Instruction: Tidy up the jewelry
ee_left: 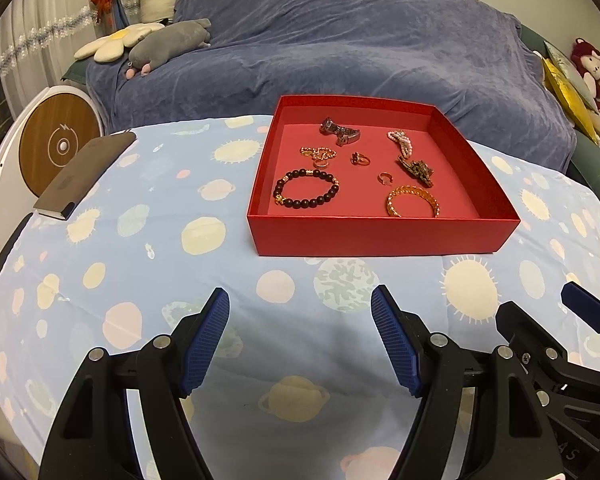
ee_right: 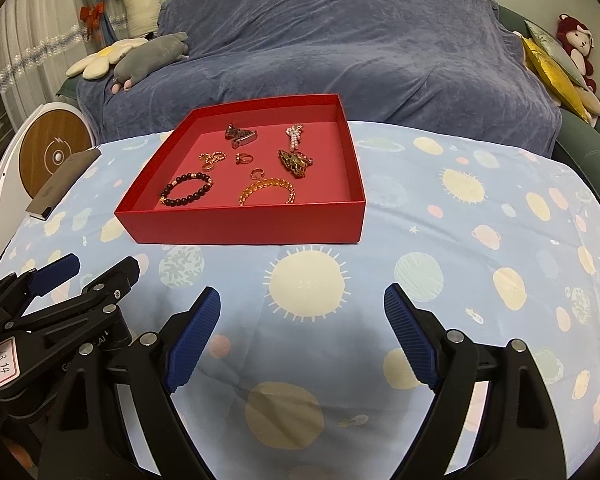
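A shallow red tray (ee_left: 376,236) (ee_right: 244,226) stands on the table with several pieces of jewelry inside. In it lie a dark bead bracelet (ee_left: 306,192) (ee_right: 187,190), a gold bangle (ee_left: 413,201) (ee_right: 268,191), a gold chain (ee_left: 318,154) (ee_right: 212,159), a pearl piece (ee_left: 401,142) (ee_right: 295,136), a dark clip (ee_left: 340,132) (ee_right: 241,135), a brooch (ee_left: 417,171) (ee_right: 296,162) and small rings (ee_left: 360,158). My left gripper (ee_left: 300,344) hovers open in front of the tray, holding nothing. My right gripper (ee_right: 302,344) is open beside it, also bare.
The table wears a light blue cloth (ee_left: 204,248) with planets and suns. A grey flat case (ee_left: 82,174) (ee_right: 62,182) lies at the left edge. Behind the table stands a sofa under a blue cover (ee_left: 340,40), with plush toys (ee_left: 168,42) on it.
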`<control>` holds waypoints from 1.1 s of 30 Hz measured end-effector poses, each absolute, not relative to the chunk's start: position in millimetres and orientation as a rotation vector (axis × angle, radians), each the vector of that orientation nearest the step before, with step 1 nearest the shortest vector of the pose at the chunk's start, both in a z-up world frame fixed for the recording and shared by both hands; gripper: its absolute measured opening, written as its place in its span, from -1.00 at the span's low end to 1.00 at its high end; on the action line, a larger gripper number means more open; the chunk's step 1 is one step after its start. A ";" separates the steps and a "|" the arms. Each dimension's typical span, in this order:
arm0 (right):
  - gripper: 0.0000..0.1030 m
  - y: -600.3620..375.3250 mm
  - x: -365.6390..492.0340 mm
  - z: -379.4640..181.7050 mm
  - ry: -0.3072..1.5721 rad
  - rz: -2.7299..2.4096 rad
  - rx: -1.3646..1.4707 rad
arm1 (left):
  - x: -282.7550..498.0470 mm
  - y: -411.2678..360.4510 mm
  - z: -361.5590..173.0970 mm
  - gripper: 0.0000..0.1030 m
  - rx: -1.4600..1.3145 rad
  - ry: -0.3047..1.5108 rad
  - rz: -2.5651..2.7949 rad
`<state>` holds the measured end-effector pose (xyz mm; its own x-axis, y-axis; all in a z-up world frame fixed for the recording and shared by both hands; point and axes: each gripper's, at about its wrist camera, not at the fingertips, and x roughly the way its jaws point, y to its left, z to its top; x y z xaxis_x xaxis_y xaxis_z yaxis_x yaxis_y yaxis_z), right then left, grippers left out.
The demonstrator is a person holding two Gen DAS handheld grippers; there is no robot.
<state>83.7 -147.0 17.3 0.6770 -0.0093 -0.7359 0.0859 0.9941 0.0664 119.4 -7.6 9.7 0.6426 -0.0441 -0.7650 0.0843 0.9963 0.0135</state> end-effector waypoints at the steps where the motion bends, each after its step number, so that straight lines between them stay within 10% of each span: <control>1: 0.61 -147.1 83.4 17.9 0.822 -0.058 0.099 | 120.1 -7.7 10.2 0.37 0.046 0.870 -0.070; 33: 0.71 -149.8 81.5 21.6 0.787 -0.093 0.089 | 121.8 -7.2 14.3 0.37 0.054 0.853 -0.043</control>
